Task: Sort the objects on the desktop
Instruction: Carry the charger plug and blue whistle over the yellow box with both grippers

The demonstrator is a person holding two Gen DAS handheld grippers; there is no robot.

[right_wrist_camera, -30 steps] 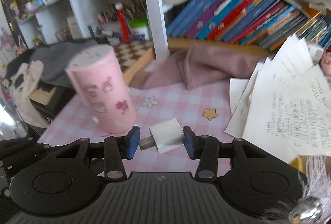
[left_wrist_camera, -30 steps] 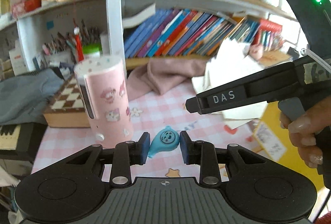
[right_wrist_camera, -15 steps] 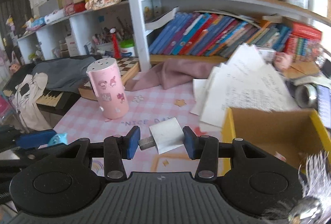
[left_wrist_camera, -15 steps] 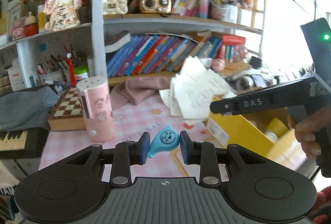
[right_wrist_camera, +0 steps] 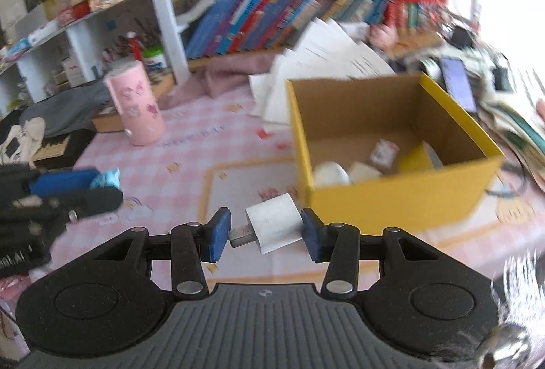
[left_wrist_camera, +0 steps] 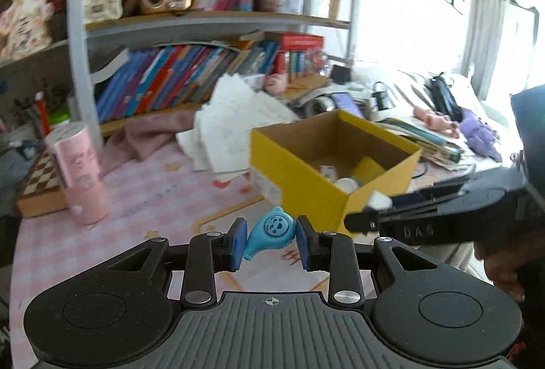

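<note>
Left wrist view showed the left gripper (left_wrist_camera: 271, 238) closed on a small blue toy (left_wrist_camera: 270, 233), pinched at its sides by the blue pads, with its tail poking down past the left pad. Ahead and to the right stood the open yellow box (left_wrist_camera: 306, 178), already holding a few small white and yellow items. The right gripper (right_wrist_camera: 266, 231) held a white charger plug (right_wrist_camera: 274, 227), one pad against its body and the other against its metal connector; the box (right_wrist_camera: 391, 195) lay just beyond it in the right wrist view. Both loads were above the pink checked mat (left_wrist_camera: 153, 188), short of the box rim. The likeliest trouble was the plug: gripped end to end on a narrow metal tip, it could pivot or slip out if the hand swung quickly, falling on the mat instead of into the box. The rounded toy could squirt free for the same reason. With both tools converging on one opening, they might also knock each other or clip the cardboard wall and shove the box. The pink cylinder (left_wrist_camera: 80, 171) stood well apart and looked safe.
</note>
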